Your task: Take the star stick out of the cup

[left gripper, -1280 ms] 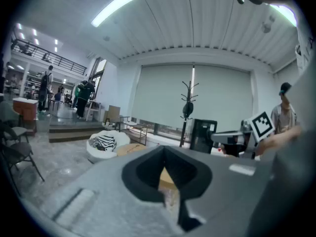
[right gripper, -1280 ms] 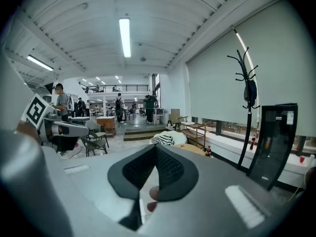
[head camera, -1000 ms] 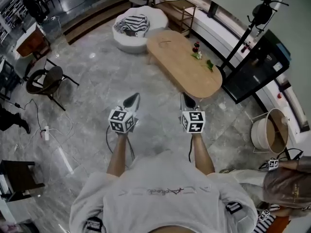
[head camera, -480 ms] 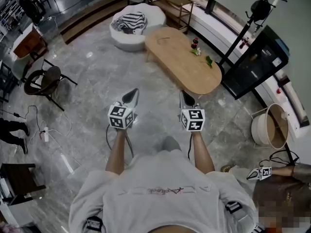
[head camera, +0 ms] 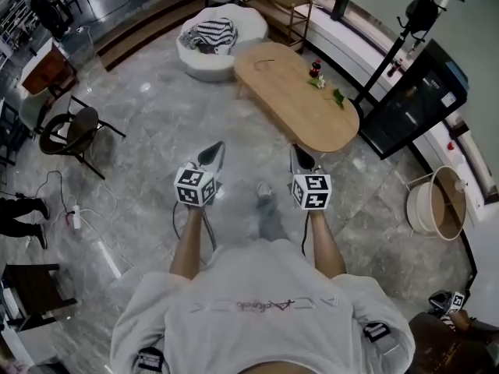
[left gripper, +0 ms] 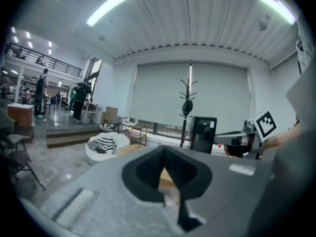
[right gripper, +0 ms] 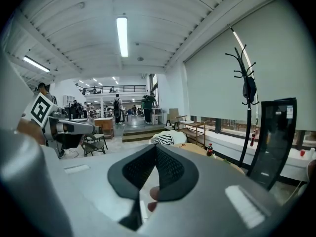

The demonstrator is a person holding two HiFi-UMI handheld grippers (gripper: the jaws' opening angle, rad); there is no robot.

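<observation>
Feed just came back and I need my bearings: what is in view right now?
Oval table: one, light wood, on the grey marble floor ahead of the grippers.
Bottle: one, dark with a red label, on the table's far side.
Green item: one, on the table by its right edge.
Pouffe: one, white, beyond the table; a striped cloth lies on it.
Coat stand: one, black, right of the table.
Cabinet: one, black, right.
Round tub: one, white, on the floor far right.
Chair: one, black, left.
Cup, star stick: not seen in any view.
Left gripper: grey, jaws together, empty.
Right gripper: grey, jaws together, empty.
</observation>
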